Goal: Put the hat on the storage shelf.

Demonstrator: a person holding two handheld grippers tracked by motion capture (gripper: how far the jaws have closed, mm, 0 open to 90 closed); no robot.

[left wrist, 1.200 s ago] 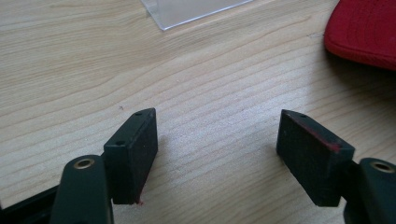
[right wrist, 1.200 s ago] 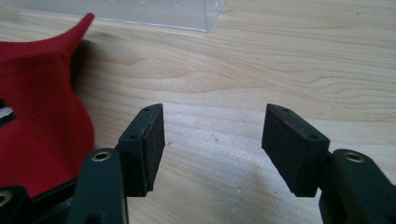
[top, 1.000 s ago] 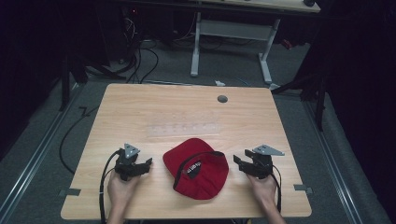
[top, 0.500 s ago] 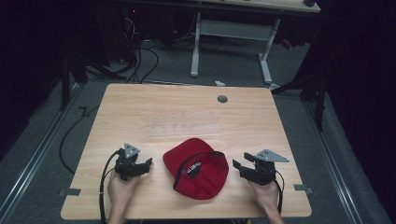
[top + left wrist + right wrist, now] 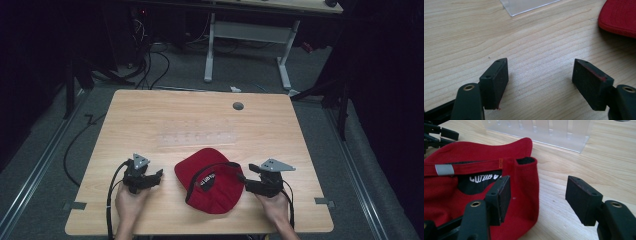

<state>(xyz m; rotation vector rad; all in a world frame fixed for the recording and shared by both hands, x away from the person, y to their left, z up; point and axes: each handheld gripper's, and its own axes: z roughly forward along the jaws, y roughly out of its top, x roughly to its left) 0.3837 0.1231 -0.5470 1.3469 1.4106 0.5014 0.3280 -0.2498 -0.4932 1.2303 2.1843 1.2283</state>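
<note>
Tongs of both hands rest low on the wooden table [image 5: 150, 125], one on each side of a red baseball cap [image 5: 210, 187]. Left tongs [image 5: 159, 175]: jaws spread wide, nothing between the pads but bare wood; in the left gripper view [image 5: 540, 80] the cap's red edge [image 5: 621, 17] lies apart at the upper right, and the corner of a clear plastic rack [image 5: 529, 5] shows at the top. Right tongs [image 5: 243, 181]: jaws likewise released and just widened further, gripping nothing. In the right gripper view [image 5: 537, 195] one jaw stands over the cap's rear edge [image 5: 524, 195] and the other over bare table, so the red rim lies in the gap with no pad pressing on it. Cap: upside down near the table's front edge, between the two hands, its dark inner label with white lettering [image 5: 485, 178] and a grey tab on the sweatband [image 5: 444, 169] exposed. Clear rack [image 5: 197, 136]: farther back at mid-table, well apart from either hand. A round grey grommet [image 5: 238, 106] sits near the far edge.
</note>
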